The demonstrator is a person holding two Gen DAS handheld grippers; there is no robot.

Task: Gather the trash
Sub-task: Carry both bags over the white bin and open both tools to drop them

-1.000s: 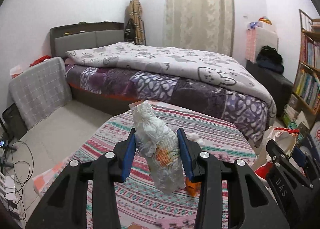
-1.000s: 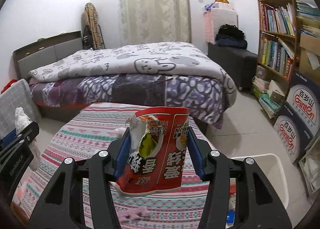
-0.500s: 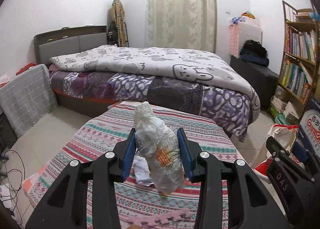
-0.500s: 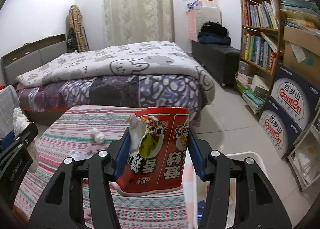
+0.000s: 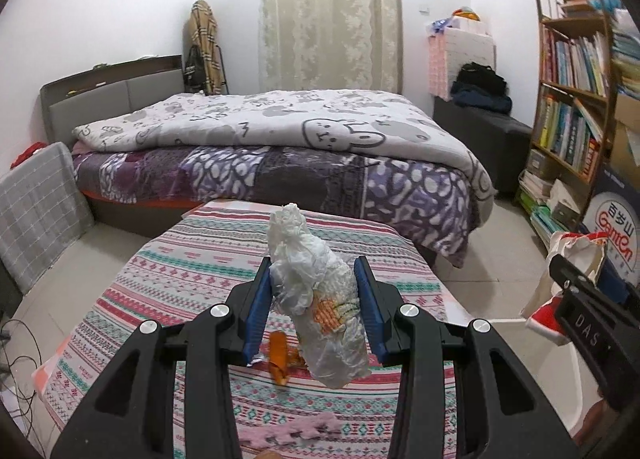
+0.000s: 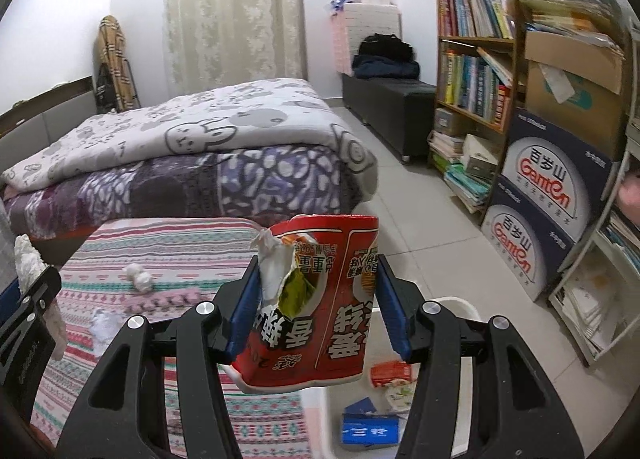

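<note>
My left gripper [image 5: 316, 311] is shut on a crumpled white plastic bag [image 5: 320, 295] held above the striped table cloth [image 5: 180, 279]. My right gripper [image 6: 320, 311] is shut on a torn red snack bag [image 6: 320, 311], held over the edge of a white bin [image 6: 464, 305]. The bin holds a blue box [image 6: 370, 429] and a red wrapper [image 6: 390, 375]. The right gripper with the red bag shows at the right of the left wrist view [image 5: 576, 283]. An orange wrapper [image 5: 278, 355], a paper ball [image 6: 138, 277] and a white tissue [image 6: 104, 325] lie on the cloth.
A bed [image 5: 280, 131] with a grey quilt stands behind the table. A bookshelf [image 6: 476, 59] and stacked water cartons [image 6: 536, 219] line the right wall. A pink foam strip [image 5: 292, 429] lies at the cloth's near edge. Cables [image 5: 16, 343] lie on the floor at left.
Both grippers have swung to the right with their trash. The white bin and its contents have come into the right wrist view under the red bag.
</note>
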